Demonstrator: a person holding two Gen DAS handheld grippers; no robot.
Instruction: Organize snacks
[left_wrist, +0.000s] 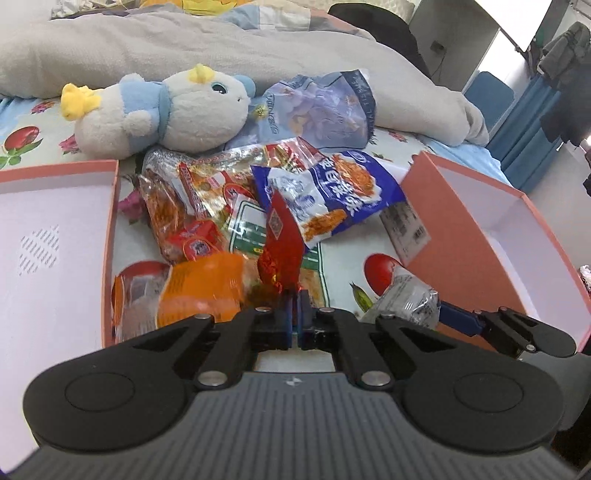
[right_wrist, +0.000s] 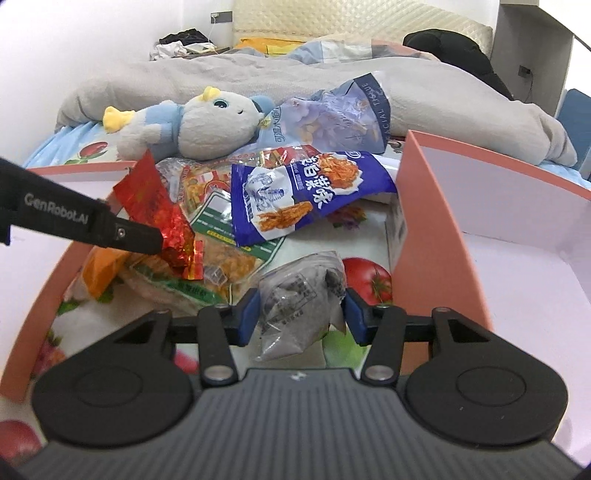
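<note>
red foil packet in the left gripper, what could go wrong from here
The left gripper pinches only the bottom corner of the red foil packet, so it may slip or swing out. The right gripper stands open around the grey clear packet, close to the pink box wall; closing or lifting could knock the box.

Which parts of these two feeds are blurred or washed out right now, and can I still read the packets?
Left wrist view: the orange packet is motion-smeared, the red foil packet slightly soft; the blue packet prints sharp; the left box floor washes out. Right wrist view: the grey packet reads clearly between the fingers; fisheye bends the right box wall.
</note>
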